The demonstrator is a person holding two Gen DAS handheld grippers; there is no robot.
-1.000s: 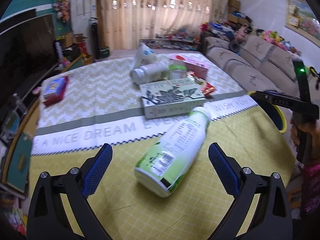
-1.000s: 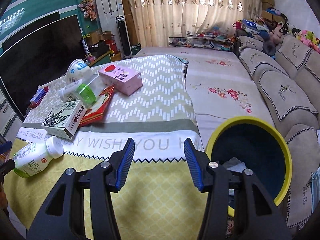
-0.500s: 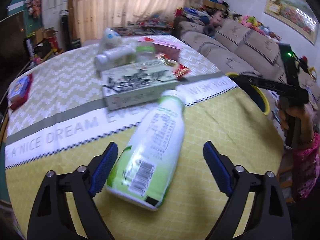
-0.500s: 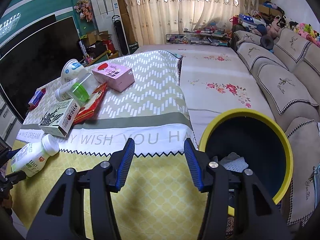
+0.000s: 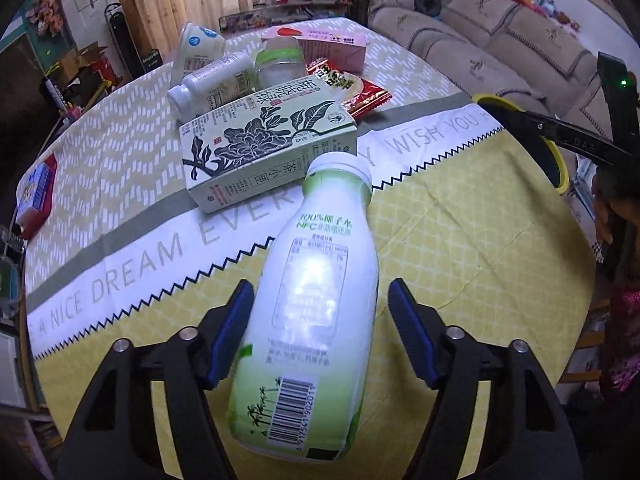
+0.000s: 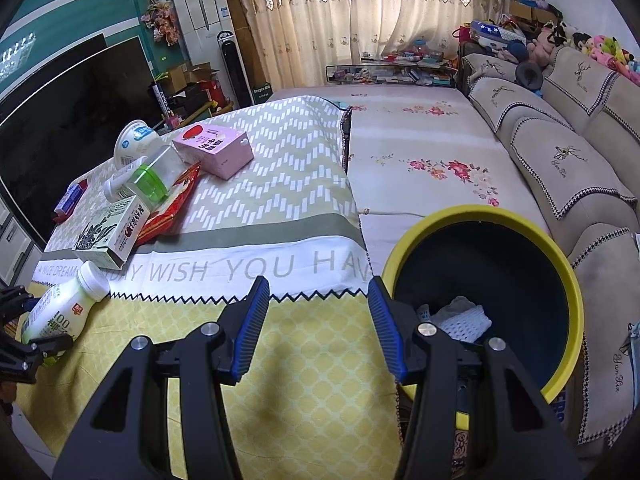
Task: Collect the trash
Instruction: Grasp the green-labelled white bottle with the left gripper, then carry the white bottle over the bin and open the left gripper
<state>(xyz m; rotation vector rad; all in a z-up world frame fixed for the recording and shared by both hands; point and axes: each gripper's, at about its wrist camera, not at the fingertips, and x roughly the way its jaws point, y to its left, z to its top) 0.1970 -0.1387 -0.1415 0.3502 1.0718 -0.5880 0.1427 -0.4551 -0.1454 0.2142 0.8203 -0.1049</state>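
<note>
Between the left tongs (image 5: 320, 320), at 6 o'clock on the bench (image 5: 460, 240), lies the bottle (image 5: 320, 300) on its side, cap toward 12; jaws straddle its body and are closing, a gap visible at the right pad, so not yet clamped. Right tongs (image 6: 316, 320) hang apart and empty beside the bin (image 6: 568, 280), likely kept clear so the mouth stays open for a drop. Trash at 12 o'clock, counted: one carton (image 5: 264, 152), one red wrapper (image 5: 352, 88), one pink box (image 5: 332, 46), one small white bottle (image 5: 212, 86), one green-lidded jar (image 5: 280, 64), one cup (image 5: 196, 46).
</note>
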